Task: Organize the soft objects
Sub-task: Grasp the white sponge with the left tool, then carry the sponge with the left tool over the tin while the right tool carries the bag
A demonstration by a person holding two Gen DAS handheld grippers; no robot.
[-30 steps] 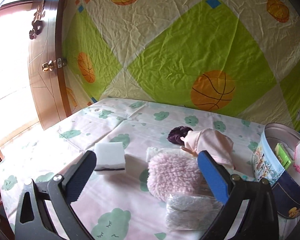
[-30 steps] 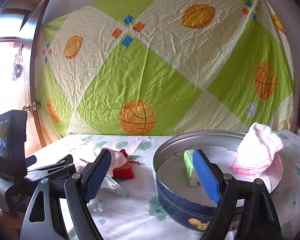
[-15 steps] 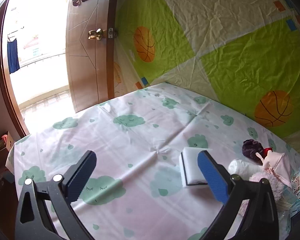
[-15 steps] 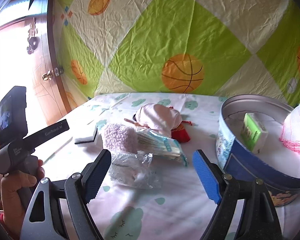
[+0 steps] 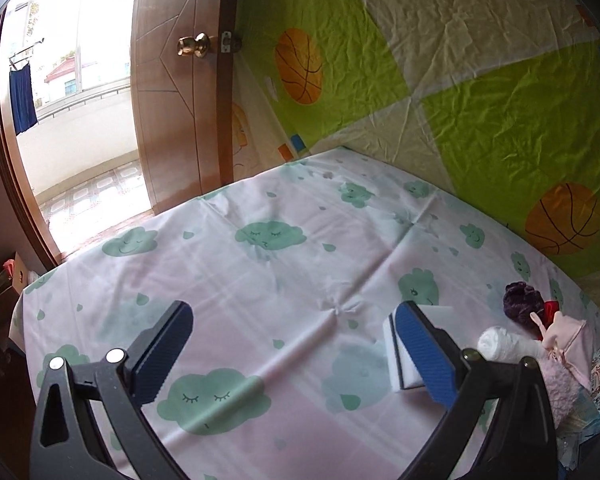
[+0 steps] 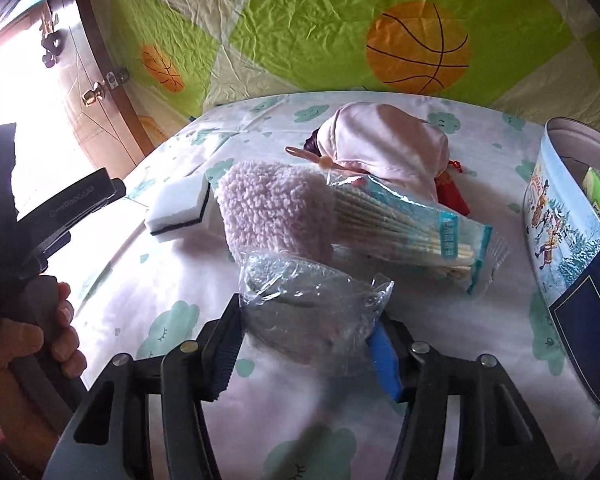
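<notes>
So we've got the right gripper [image 6: 304, 354] down low over the clear plastic bag [image 6: 312, 312], the item closest to us in the pile, which is probably why it goes first. The fingers are closing with the bag sitting right between them; the crinkly film already bulges against both pads, though we can't say the grip is firm yet. Coming in at a downward slant makes sense, since the bag lies flat on the cloud-print tabletop [image 6: 452, 344] and needs pinching from the sides.

The round tin [image 6: 572, 264] stands off to the right with something green already in it, so we'd guess that's where the soft stuff ends up. Behind the bag are the fluffy pink thing [image 6: 276, 212], a packet of sticks [image 6: 412, 224] leaning on it, and a doll [image 6: 380, 144] in pink lying face down.

Our left gripper [image 5: 296, 344] has its fingers wide apart, holding nothing, over bare tabletop, with the white sponge [image 5: 404, 356] just behind its right-hand finger. It looks parked out of the way, or lining up on the sponge; can't tell which.
</notes>
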